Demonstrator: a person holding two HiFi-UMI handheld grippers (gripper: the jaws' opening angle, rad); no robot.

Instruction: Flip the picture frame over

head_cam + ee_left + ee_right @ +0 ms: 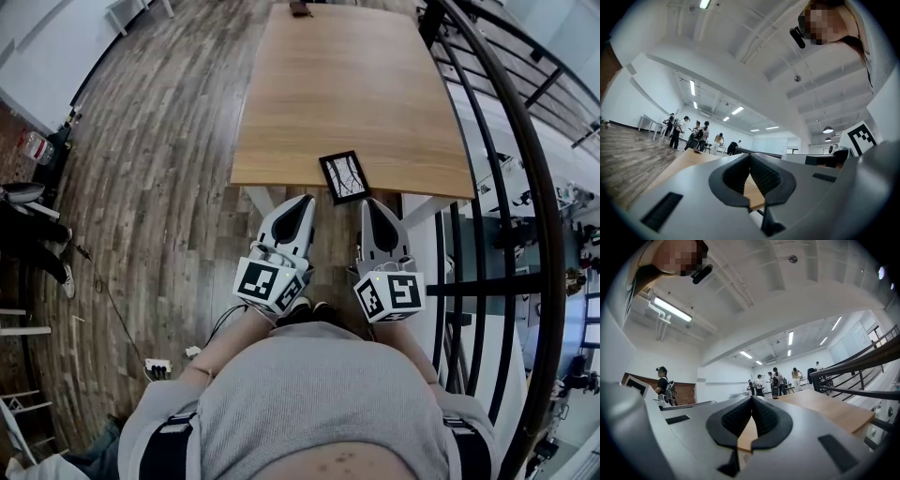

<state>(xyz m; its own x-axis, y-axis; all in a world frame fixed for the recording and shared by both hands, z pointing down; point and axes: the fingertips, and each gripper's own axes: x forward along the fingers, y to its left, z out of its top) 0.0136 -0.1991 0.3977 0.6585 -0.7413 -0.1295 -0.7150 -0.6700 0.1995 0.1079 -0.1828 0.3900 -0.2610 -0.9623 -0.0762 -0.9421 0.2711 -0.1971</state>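
Note:
The picture frame (344, 176), black with a white picture face up, lies at the near edge of the wooden table (347, 84). Both grippers hang just in front of that edge, below the frame and apart from it. My left gripper (300, 204) sits to the frame's lower left, my right gripper (374, 206) to its lower right. In the left gripper view the jaws (750, 156) meet, with only the table top (686, 161) beyond them. The right gripper view shows its jaws (752, 399) closed too, nothing between them. The frame is hidden in both gripper views.
A black metal railing (525, 159) curves along the table's right side. A small dark object (300, 8) lies at the table's far end. Several people (689, 133) stand far across the room. A power strip (157, 367) and cable lie on the wooden floor at left.

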